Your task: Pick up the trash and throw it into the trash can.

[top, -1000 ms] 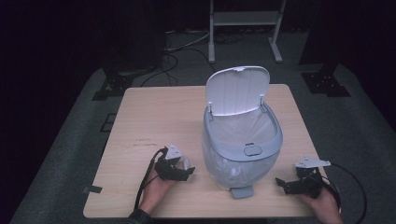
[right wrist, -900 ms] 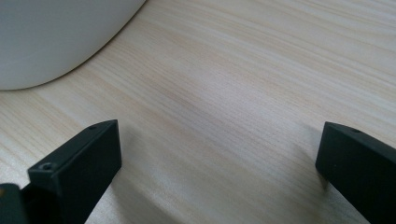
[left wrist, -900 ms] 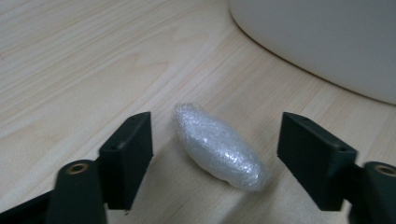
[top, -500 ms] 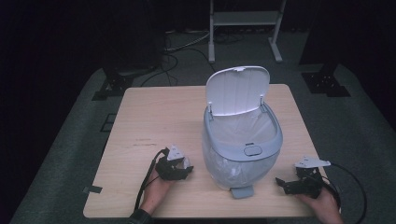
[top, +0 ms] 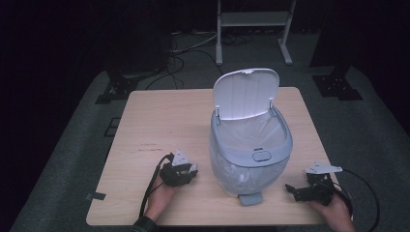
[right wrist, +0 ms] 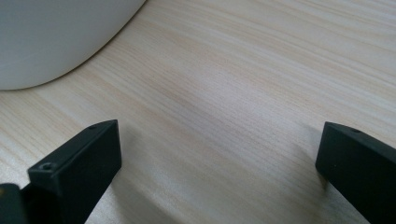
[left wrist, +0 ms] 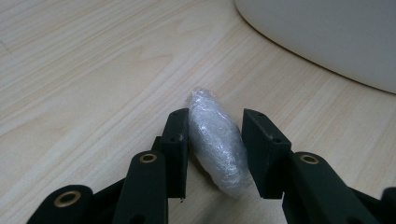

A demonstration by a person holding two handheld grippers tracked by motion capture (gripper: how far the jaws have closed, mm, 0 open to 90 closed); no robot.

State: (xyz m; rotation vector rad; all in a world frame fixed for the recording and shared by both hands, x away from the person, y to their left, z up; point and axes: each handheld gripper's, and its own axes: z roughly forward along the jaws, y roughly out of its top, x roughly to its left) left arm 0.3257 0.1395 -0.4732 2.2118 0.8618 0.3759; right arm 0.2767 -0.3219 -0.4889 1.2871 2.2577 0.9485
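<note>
A person's left gripper (left wrist: 212,140) rests on the wooden table (top: 159,121) just left of a grey lidded bin (top: 251,145). Its jaws have just been closing around a small wad of crumpled clear plastic (left wrist: 217,140); both pads look to be touching its sides. A firm, centred pinch before lifting should keep the light wad from slipping. Right of the bin, the right gripper (right wrist: 219,172) lies spread wide, holding nothing. The bin's lid stands open.
</note>
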